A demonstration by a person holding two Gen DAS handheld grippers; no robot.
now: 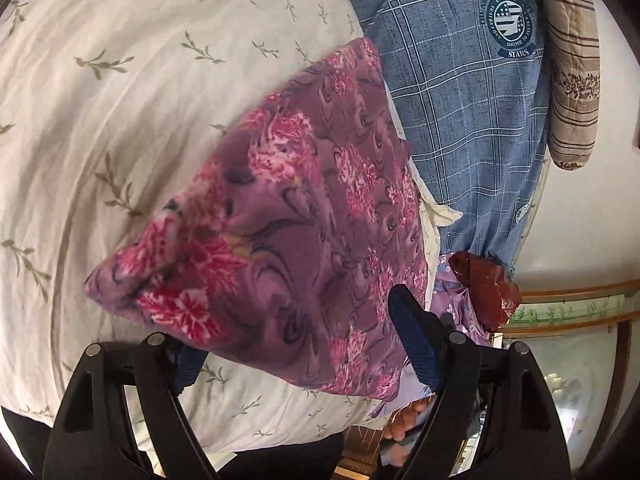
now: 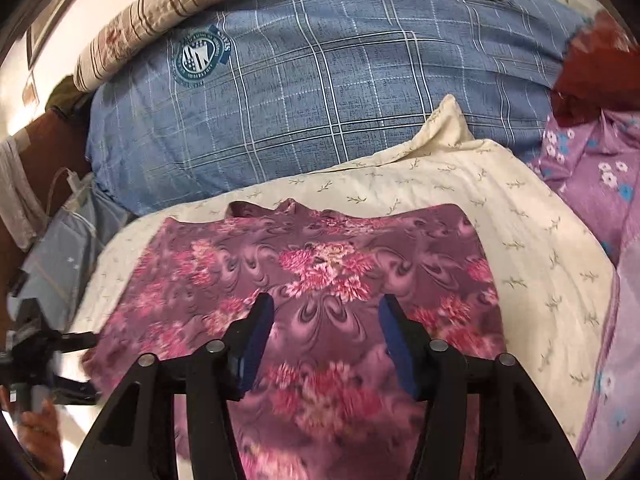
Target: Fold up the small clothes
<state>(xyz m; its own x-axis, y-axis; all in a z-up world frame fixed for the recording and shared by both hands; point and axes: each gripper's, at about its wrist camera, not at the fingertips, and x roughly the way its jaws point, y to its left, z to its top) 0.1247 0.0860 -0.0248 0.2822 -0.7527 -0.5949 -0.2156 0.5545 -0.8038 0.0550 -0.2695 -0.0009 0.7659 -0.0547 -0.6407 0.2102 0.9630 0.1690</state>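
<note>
Cream leaf-print bedding is carrying a partly folded purple floral garment, 2 grippers, left gripper and right gripper, hovering spread and empty.

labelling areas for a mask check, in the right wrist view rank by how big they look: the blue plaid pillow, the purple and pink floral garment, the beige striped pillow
1. Blue plaid pillow and purple and pink floral garment: alike; the garment lies nearer the camera and is partly hidden by the fingers, so unranked.
2. Beige striped pillow: clearly smallest, partly cut off at the top.
</note>
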